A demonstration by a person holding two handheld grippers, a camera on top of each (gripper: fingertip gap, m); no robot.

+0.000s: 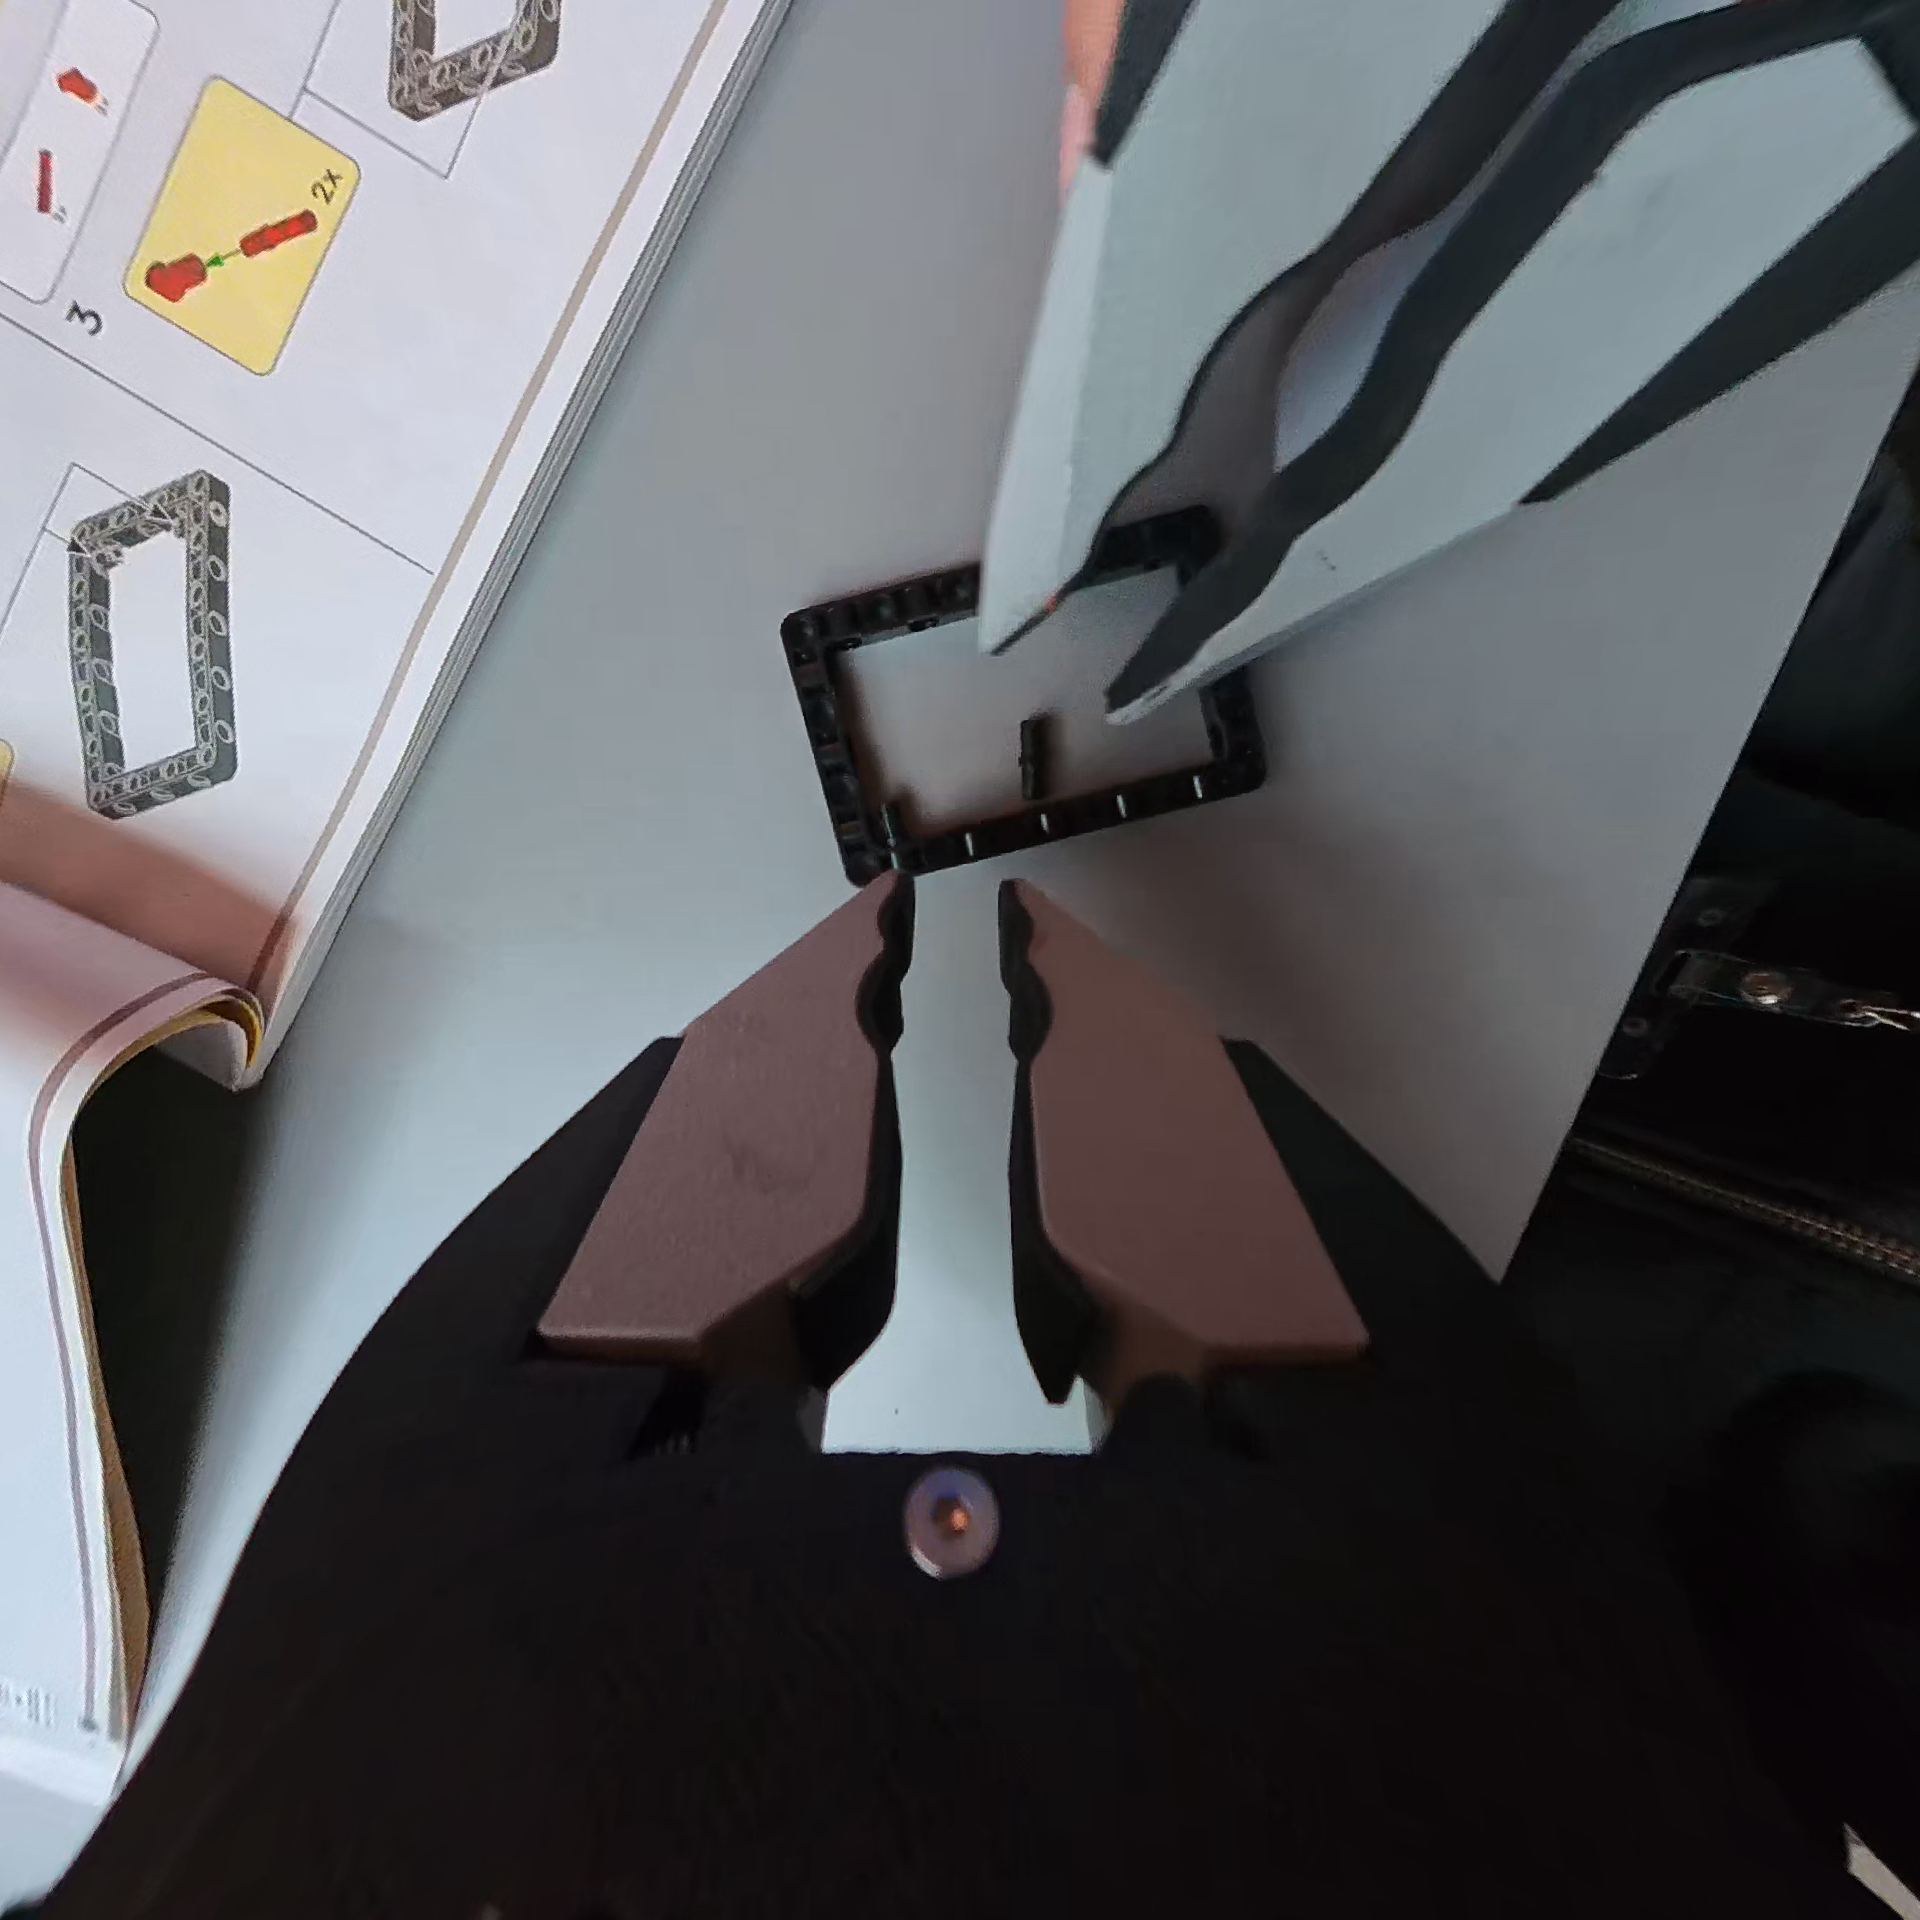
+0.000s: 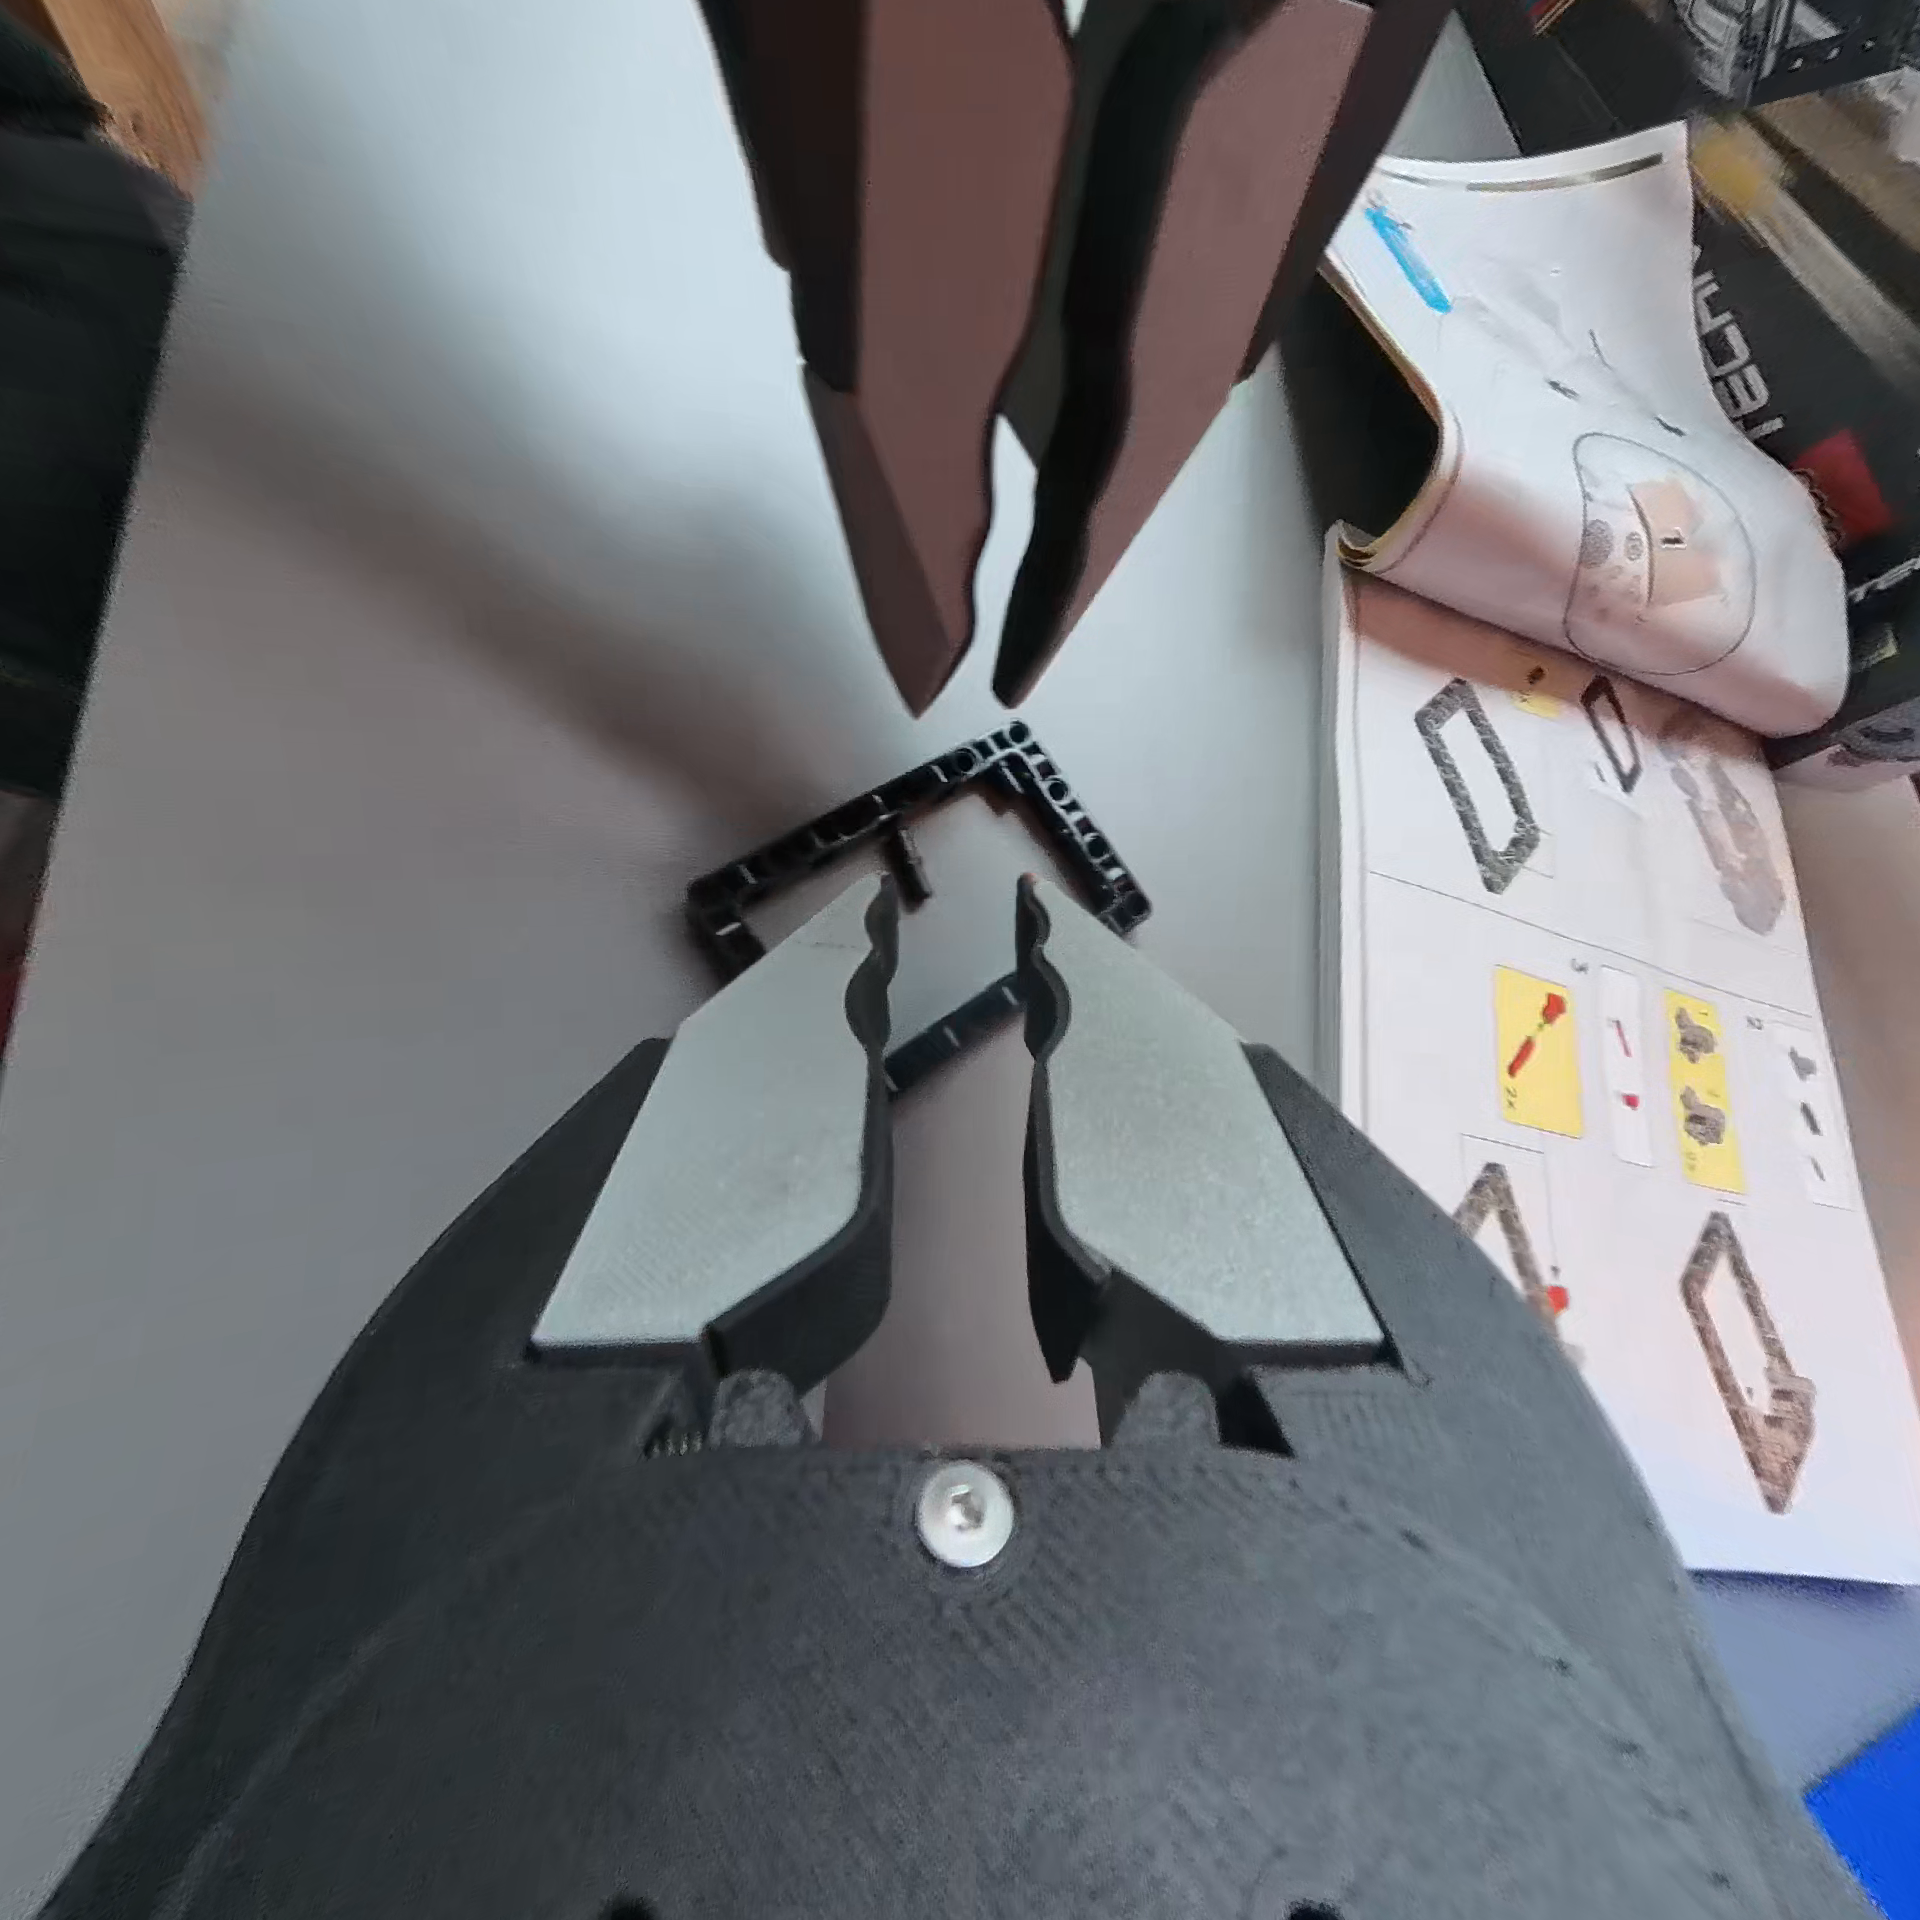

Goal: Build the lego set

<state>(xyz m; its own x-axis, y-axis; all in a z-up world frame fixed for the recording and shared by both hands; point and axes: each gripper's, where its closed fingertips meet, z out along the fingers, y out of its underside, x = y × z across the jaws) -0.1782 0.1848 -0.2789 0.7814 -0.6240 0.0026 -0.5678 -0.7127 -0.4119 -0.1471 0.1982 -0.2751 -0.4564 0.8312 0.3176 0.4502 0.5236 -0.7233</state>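
A black rectangular Lego frame [image 1: 1081,816] lies flat on the white table. A short black pin [image 1: 1032,753] stands out from its near beam into the opening, and another pin [image 1: 894,821] sits at the near left corner. My left gripper [image 1: 956,888], with brown fingers, is open and empty, its tips just short of the frame's near beam. My right gripper [image 1: 1060,675], with grey fingers, is open over the frame's far right corner. In the right wrist view the right gripper [image 2: 956,883] straddles the frame [image 2: 1081,831] close to the pin [image 2: 912,868], and the left gripper [image 2: 961,701] faces it.
An open instruction booklet [image 1: 312,416] lies left of the frame; it also shows in the right wrist view [image 2: 1558,1039]. A black zipped bag [image 1: 1766,1143] sits past the table's right edge. A black box [image 2: 1818,104] stands behind the booklet. The grippers' ends are close to 4 cm from one another.
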